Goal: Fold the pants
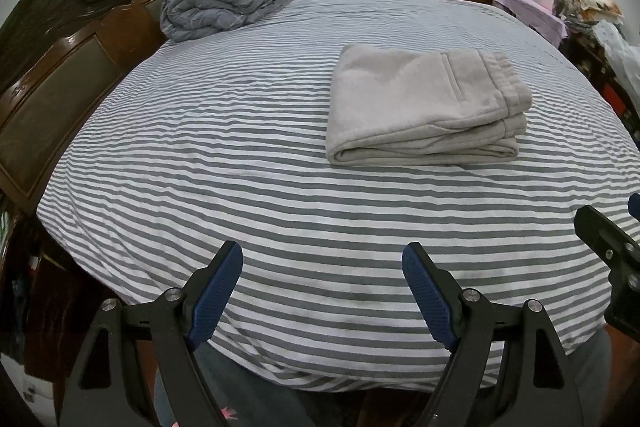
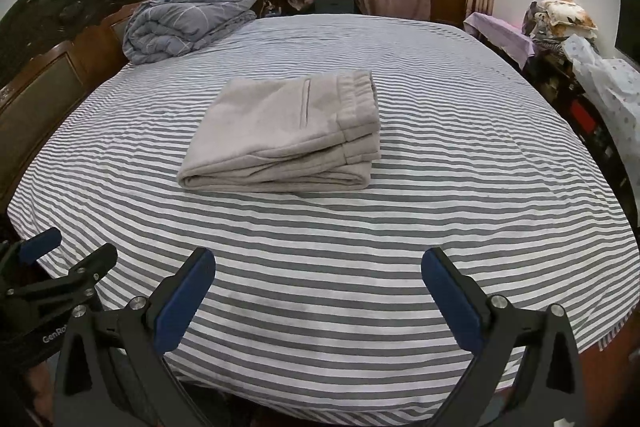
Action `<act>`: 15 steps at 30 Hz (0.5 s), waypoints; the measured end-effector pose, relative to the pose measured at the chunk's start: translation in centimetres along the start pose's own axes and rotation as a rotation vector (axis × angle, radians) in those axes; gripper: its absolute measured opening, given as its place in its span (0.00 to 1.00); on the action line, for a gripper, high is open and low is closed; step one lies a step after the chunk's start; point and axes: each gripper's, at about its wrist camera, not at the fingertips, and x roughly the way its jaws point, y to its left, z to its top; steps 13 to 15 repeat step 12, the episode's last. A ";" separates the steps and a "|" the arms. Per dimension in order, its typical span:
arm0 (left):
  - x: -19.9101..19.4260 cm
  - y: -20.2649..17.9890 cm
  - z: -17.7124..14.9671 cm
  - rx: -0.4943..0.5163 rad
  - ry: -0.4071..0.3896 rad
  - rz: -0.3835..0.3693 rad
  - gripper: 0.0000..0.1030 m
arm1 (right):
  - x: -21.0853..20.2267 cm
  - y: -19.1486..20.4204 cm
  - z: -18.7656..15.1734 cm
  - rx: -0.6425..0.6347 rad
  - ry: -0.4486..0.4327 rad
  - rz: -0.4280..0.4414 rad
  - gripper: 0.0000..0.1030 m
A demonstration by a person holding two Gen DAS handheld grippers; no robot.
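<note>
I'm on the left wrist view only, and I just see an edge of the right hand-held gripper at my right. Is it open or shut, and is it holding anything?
Observer: The right hand-held gripper is open and empty, with its blue pads wide apart above the striped bedsheet.
Operator: Is it touching the pants?
Observer: No. The folded pants lie farther up the bed, clear of both of its fingers.
Operator: Anything beyond the clutter on the far right that I'm missing?
Observer: Yes, a dark flat screen stands at the right edge, behind the piled bedding.
</note>
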 end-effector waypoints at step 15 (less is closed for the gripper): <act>0.5 -0.4 -0.1 0.002 0.006 -0.051 0.80 | 0.4 0.2 -0.3 0.003 0.005 -0.001 0.99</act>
